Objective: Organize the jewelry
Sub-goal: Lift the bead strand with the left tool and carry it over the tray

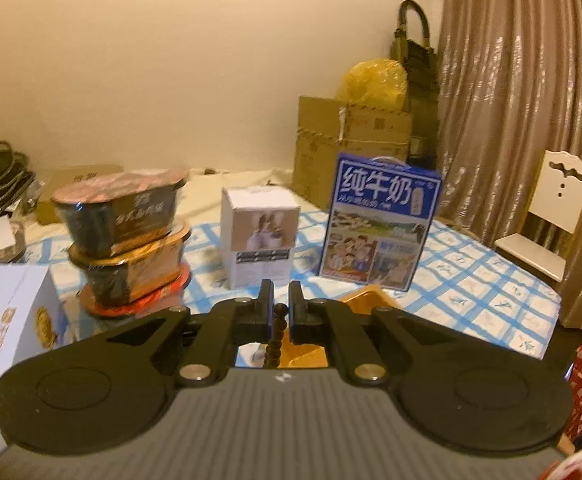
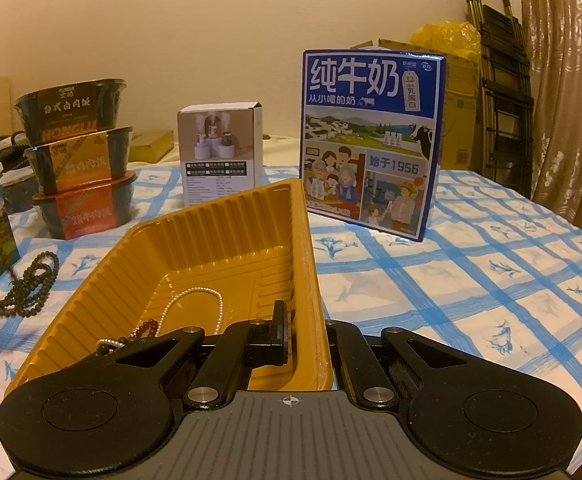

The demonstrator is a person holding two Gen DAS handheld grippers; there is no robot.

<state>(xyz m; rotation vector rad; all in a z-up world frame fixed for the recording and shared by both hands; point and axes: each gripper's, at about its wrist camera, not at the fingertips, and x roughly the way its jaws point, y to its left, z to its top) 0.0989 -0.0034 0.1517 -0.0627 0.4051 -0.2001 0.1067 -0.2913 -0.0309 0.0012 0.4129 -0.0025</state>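
Observation:
My left gripper (image 1: 280, 312) is shut on a dark bead string (image 1: 275, 338) that hangs down between its fingers, held above the table. The same string runs up the left edge of the right wrist view, with its lower loops (image 2: 27, 284) lying on the cloth. My right gripper (image 2: 307, 332) is shut on the right wall of the yellow tray (image 2: 211, 240), one finger inside and one outside. A white pearl necklace (image 2: 195, 300) and a dark red bead bracelet (image 2: 145, 328) lie in the tray. A corner of the tray (image 1: 365, 300) shows past the left gripper.
On the blue-checked tablecloth (image 2: 471, 272) stand a blue milk carton box (image 2: 371, 140), a small white box (image 2: 219, 152) and a stack of three instant-meal bowls (image 2: 79, 160). A box (image 1: 7, 344) stands close at the left. Cardboard boxes (image 1: 351, 136) and a white chair (image 1: 547, 216) are behind.

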